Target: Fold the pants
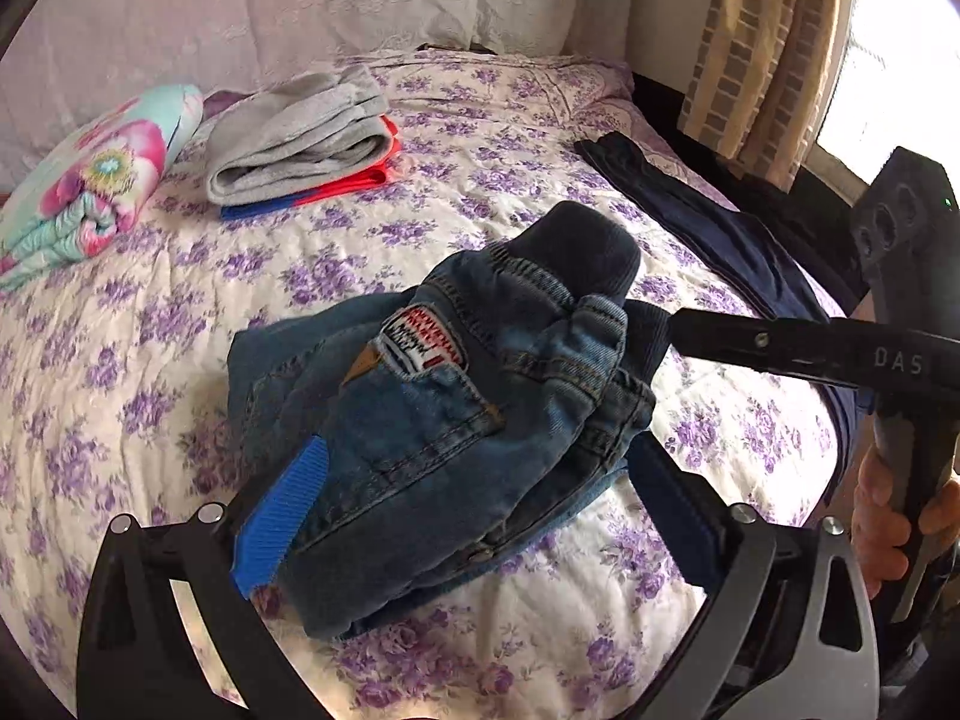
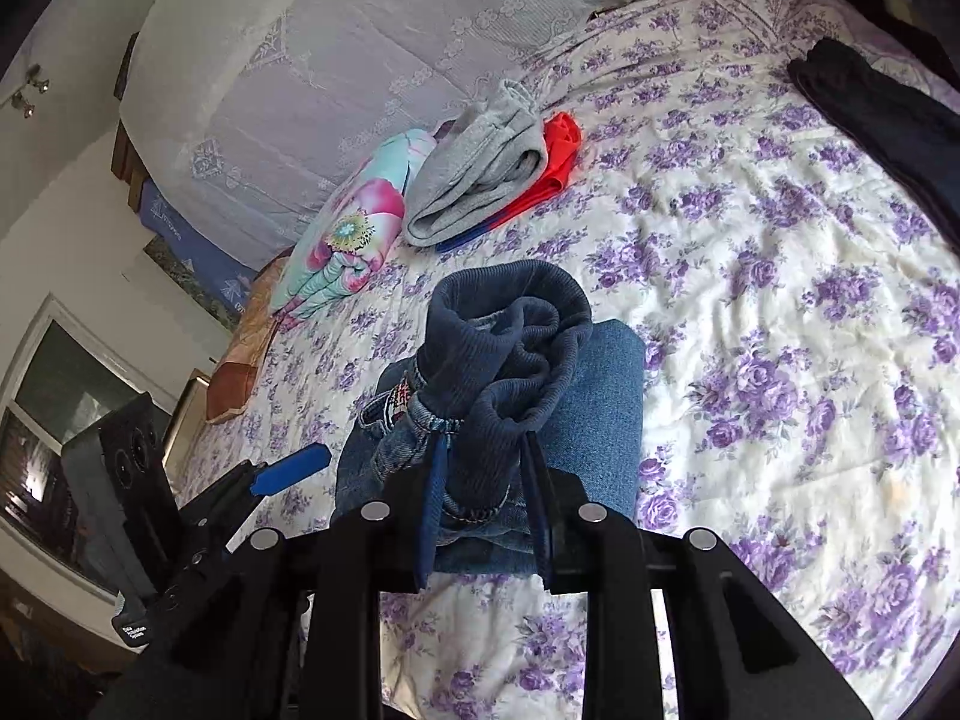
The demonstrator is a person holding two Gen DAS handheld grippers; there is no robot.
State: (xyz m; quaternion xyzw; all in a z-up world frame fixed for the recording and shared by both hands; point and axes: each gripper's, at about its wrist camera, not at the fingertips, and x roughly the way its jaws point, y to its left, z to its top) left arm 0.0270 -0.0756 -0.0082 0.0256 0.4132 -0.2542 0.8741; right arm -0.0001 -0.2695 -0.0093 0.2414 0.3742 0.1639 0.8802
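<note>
The left gripper (image 1: 474, 516) stands spread wide, its fingers flanking the denim pants (image 1: 432, 420) bunched on the bed (image 1: 180, 312) just ahead. The right gripper (image 2: 480, 516) is pinched onto the pants' dark ribbed waistband (image 2: 510, 354), lifting it slightly.

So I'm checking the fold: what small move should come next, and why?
Probably lower the right gripper to lay the jeans flat. It is shut on their bunched ribbed waistband, which stands up above the folded denim, while the open left gripper straddles the pile.
</note>
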